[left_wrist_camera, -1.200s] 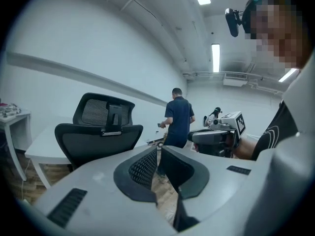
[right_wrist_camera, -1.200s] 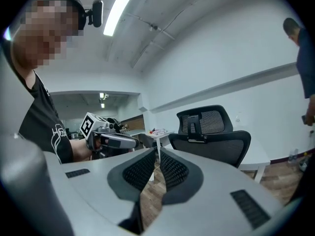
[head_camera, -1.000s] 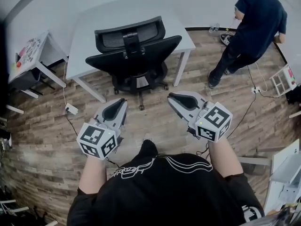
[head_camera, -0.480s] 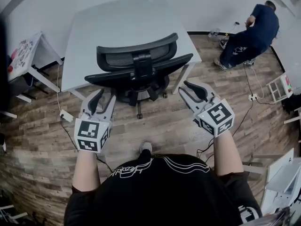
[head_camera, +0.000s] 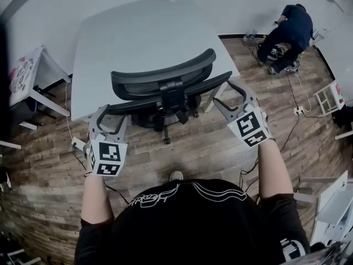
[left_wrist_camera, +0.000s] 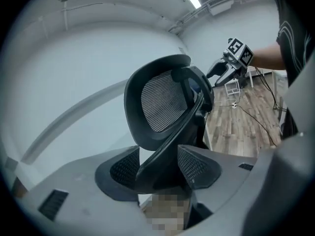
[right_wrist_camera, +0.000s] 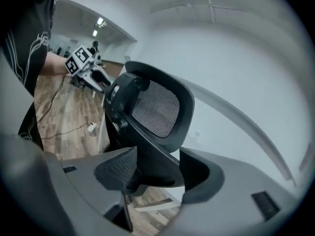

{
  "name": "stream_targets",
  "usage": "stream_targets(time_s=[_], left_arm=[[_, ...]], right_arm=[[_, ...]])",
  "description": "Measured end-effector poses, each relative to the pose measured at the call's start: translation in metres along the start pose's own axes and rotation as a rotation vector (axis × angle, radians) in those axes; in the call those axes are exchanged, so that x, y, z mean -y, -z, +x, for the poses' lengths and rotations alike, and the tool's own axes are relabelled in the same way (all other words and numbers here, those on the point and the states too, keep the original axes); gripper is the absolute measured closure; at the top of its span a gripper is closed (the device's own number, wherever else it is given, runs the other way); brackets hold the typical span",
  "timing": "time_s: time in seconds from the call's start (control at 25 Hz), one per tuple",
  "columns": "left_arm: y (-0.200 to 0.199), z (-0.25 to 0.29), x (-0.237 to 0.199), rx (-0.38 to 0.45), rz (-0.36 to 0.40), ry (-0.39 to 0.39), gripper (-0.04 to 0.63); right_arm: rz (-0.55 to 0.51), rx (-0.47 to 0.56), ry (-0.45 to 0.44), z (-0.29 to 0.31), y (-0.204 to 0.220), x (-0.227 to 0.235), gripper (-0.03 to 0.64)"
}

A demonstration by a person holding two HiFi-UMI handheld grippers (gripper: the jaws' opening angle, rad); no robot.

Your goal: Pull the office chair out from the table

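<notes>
Against the near edge of the pale grey rectangular counter (head_camera: pixel 138 32) stands the black mesh-backed office chair (head_camera: pixel 160 76), its seat tucked under the top and its back turned toward the person holding the grippers. On the chair's left side, the left gripper (head_camera: pixel 112 115) has just been opening its jaws; they stand apart with the dark outer rim of the chair's back (left_wrist_camera: pixel 160 100) running down between them. The right gripper (head_camera: pixel 227 93) mirrors it on the other side – its jaws, also just opened wide, straddle the opposite rim (right_wrist_camera: pixel 155 109). Whether any pad already touches the rim is hard to tell – the rim nearly fills each gap. Both grippers point forward and slightly down over the wood-plank floor (head_camera: pixel 193 148). Far off at the upper right, a person in dark blue clothes (head_camera: pixel 289 29) crouches by the wall.
</notes>
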State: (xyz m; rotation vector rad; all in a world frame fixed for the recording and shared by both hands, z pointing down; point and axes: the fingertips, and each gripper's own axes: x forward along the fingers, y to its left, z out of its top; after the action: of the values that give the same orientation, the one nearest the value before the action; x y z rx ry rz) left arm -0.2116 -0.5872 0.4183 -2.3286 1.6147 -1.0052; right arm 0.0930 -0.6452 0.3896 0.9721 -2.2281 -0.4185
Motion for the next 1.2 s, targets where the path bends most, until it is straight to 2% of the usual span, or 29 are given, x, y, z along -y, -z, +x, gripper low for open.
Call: stream_targets(time_s=[0.16, 0.36, 0.56, 0.64, 0.76, 0.8, 1.04, 1.2], left_arm=[[0.012, 0.013, -0.008, -0.035, 0.071, -0.004, 0.374], [0.023, 0.021, -0.009, -0.067, 0.209, 0.023, 0.374], [0.024, 0.024, -0.008, -0.038, 0.227, 0.088, 0.374], [0.027, 0.026, -0.007, -0.053, 0.278, 0.100, 0.374], [0.032, 0.034, -0.006, -0.095, 0.412, 0.085, 0.374], [0.032, 0.036, -0.006, -0.096, 0.435, 0.080, 0.374], [0.027, 0.044, 0.002, -0.086, 0.432, 0.120, 0.376], [0.028, 0.045, 0.003, -0.084, 0.434, 0.132, 0.377]], right_arm=[[-0.179, -0.105, 0.049, 0.024, 0.020, 0.010, 0.344], [-0.393, -0.242, 0.071, 0.047, 0.047, 0.021, 0.344], [-0.517, -0.313, 0.085, 0.064, 0.061, 0.036, 0.344], [-0.564, -0.318, 0.084, 0.070, 0.061, 0.038, 0.344], [-0.579, -0.335, 0.071, 0.076, 0.067, 0.042, 0.344], [-0.576, -0.341, 0.071, 0.077, 0.069, 0.045, 0.344], [-0.608, -0.346, 0.050, 0.087, 0.072, 0.042, 0.345], [-0.635, -0.326, 0.071, 0.089, 0.073, 0.043, 0.360]])
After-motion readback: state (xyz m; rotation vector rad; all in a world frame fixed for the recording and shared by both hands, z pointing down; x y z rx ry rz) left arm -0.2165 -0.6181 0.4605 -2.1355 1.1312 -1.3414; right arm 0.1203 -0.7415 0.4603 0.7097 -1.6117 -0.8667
